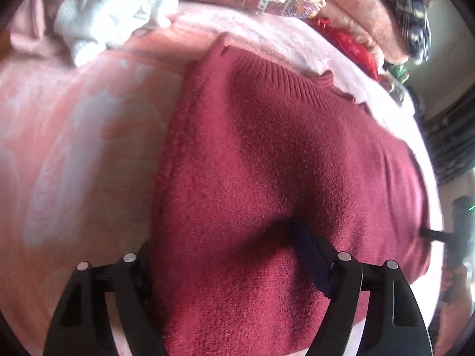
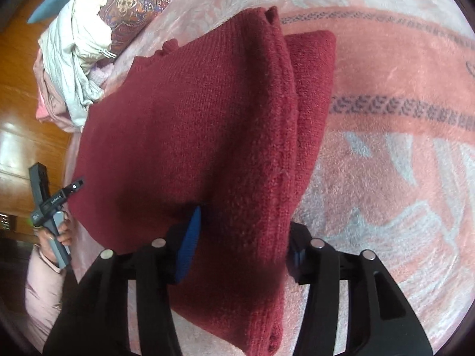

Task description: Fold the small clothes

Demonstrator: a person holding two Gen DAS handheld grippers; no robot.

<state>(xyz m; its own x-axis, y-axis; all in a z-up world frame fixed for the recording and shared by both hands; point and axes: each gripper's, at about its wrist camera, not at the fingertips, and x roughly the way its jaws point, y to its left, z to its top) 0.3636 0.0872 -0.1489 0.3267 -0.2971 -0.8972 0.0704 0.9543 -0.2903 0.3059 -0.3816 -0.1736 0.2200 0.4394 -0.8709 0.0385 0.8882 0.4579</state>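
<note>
Between right gripper fingers, maroon sweater

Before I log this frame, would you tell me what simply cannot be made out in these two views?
- Left wrist view: the left gripper has its left finger buried under the maroon sweater, so its grip is unclear.
- Right wrist view: the right gripper straddles the sweater edge; the right pad is mostly hidden by knit.
- Both views: the sweater's near hem is cut off by the bottom edge.
- Left wrist view: the clothes pile is overexposed.
</note>
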